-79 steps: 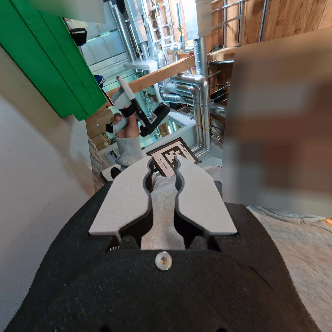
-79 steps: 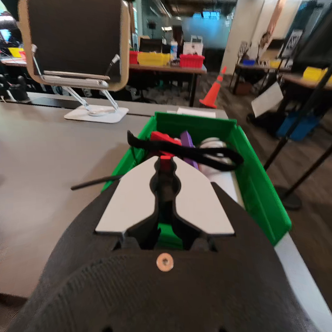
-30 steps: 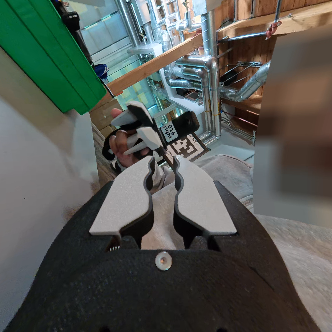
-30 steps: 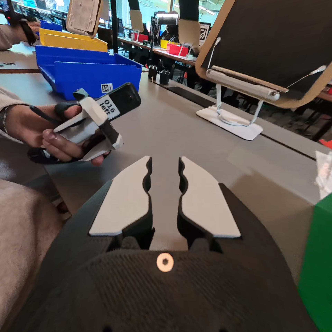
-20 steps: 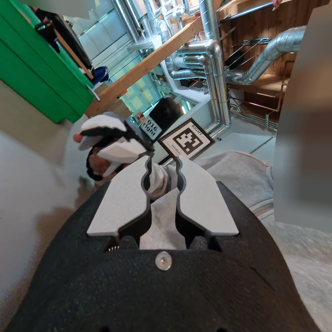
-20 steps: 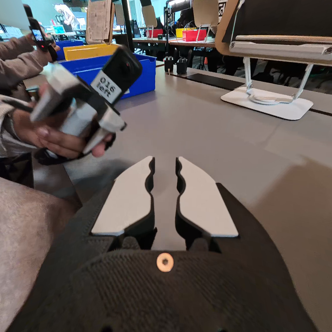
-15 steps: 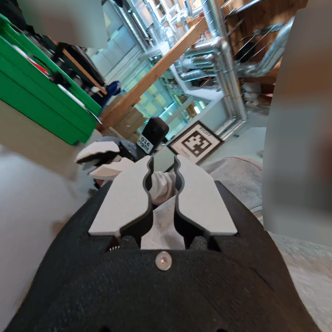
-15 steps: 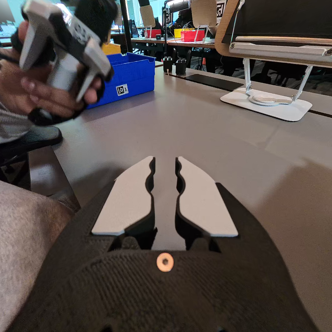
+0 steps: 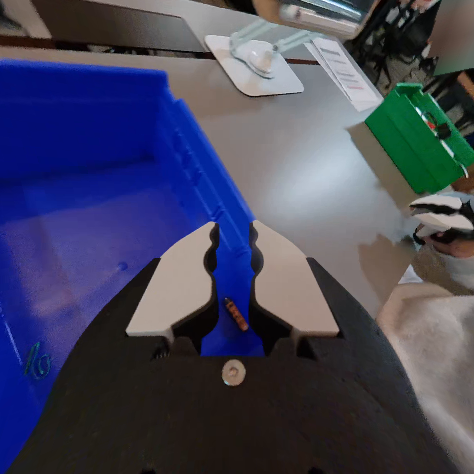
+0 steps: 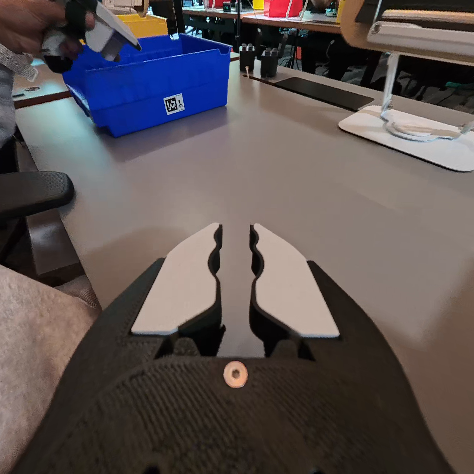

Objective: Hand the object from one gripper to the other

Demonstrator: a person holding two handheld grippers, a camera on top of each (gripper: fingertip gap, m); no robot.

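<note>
I hold left claw (image 9: 233,227) above blue bin (image 9: 102,159), jaws narrowly apart, empty, aimed at small brown object (image 9: 236,314) on bin floor: likely pickup. Right claw (image 10: 235,227) also narrowly apart, empty, low over worktop (image 10: 282,179), awaiting handover.

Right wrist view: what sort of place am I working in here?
Probably a shared lab or data-collection workroom: a long grey table with a tagged blue bin, a white stand, and further tables with red and yellow bins behind.
</note>
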